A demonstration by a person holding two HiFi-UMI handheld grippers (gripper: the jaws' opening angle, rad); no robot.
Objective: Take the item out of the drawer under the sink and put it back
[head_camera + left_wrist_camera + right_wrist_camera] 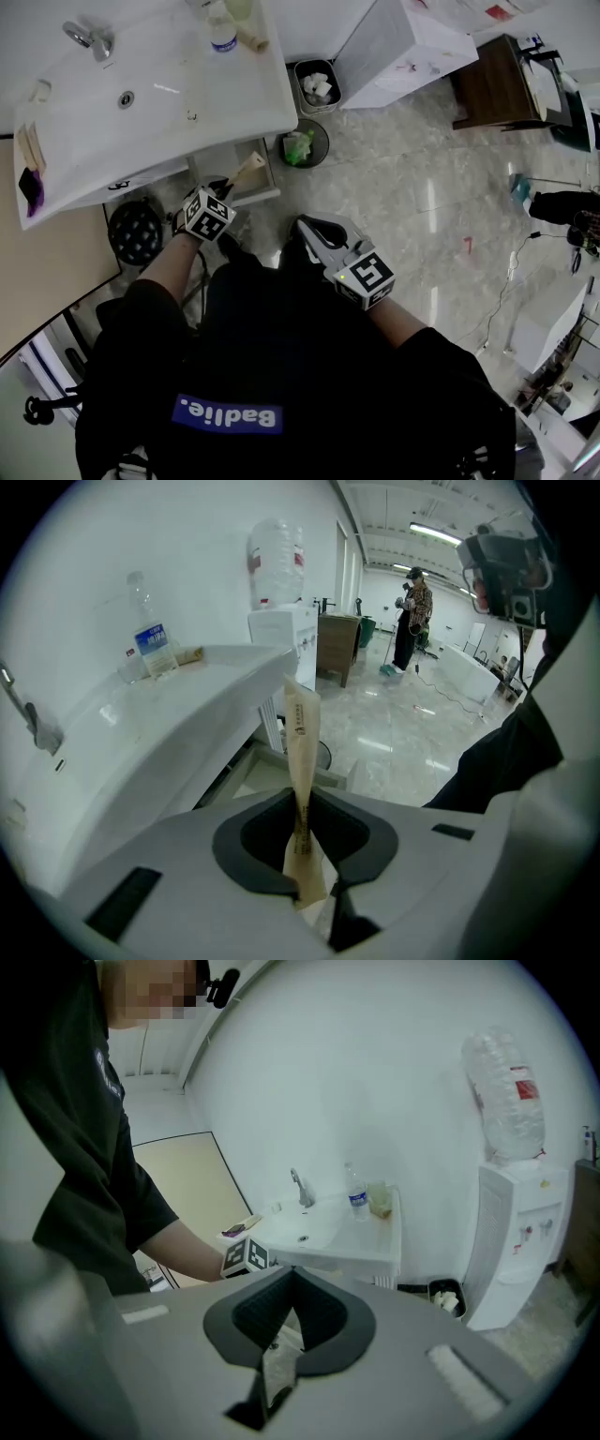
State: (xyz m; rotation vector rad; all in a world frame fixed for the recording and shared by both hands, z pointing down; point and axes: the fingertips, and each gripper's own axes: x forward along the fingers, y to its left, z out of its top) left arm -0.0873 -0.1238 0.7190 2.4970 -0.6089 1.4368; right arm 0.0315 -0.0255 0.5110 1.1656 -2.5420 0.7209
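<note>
In the head view the left gripper reaches toward the open drawer under the sink. Its fingers are clamped on a slim tan paper packet, which sticks out past the fingertips and lies over the drawer. Beyond the packet's far end stands a round bin with green waste, and farther off a square bin beside the water dispenser. A dark round object sits on the floor just outside the left gripper. The right gripper hangs over bare floor, well apart from the drawer, fingers together. In the left gripper view the packet stands upright, pinched between the pads and rising well above the fingertips. The sink's edge sweeps in close on the left, carrying a water bottle. The drawer opens just beyond the fingertips, under that edge. The dispenser and a wooden cabinet stand farther ahead, and a person is far across the room. In the right gripper view the right gripper has its fingers closed with nothing between them. Past the tips are the left gripper's marker cube, the sink with faucet and bottle, and the dispenser to the right.
</note>
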